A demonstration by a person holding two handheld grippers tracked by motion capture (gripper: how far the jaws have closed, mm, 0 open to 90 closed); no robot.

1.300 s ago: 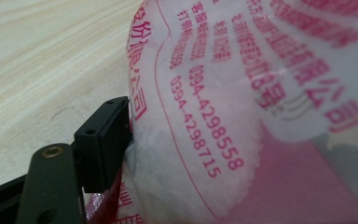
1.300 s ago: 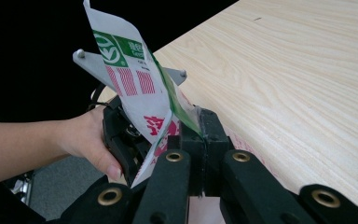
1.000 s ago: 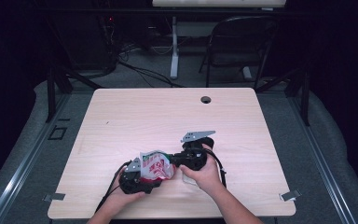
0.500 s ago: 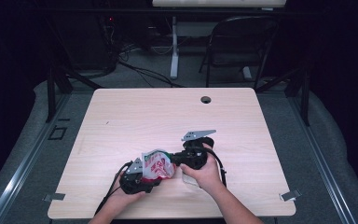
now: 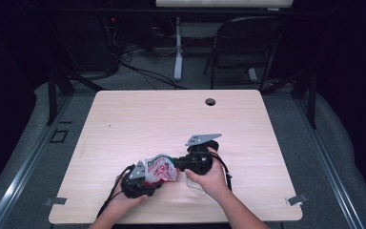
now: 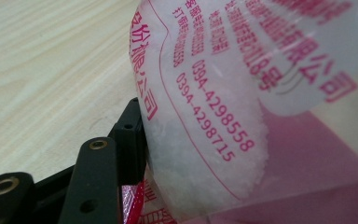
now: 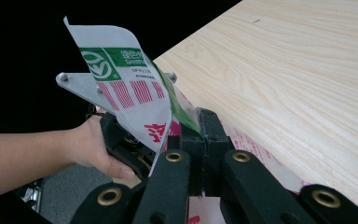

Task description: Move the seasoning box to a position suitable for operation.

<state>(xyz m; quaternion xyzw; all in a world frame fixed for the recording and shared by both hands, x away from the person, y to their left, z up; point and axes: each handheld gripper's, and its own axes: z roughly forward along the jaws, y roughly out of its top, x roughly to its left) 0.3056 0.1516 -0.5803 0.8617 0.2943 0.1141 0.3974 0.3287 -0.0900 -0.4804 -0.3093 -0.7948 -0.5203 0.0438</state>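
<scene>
White granules are seen inside the clear, red-printed plastic bag [image 6: 242, 93], its far side cut off; the right gripper [image 7: 193, 133] is clamped on its edge, while the left gripper [image 5: 145, 179] has just been closing against it.

One bag [image 5: 159, 168], two hand-held grippers [image 5: 171, 167]

Both forearms enter from the near edge, hands close together. The left tool [image 5: 145, 179] lies low in the left hand [image 5: 126, 195], its jaws partly apart and just closing. The right tool [image 5: 183, 163], held in the right hand [image 5: 212, 177], points leftward with its jaws pressed fully together.
</scene>
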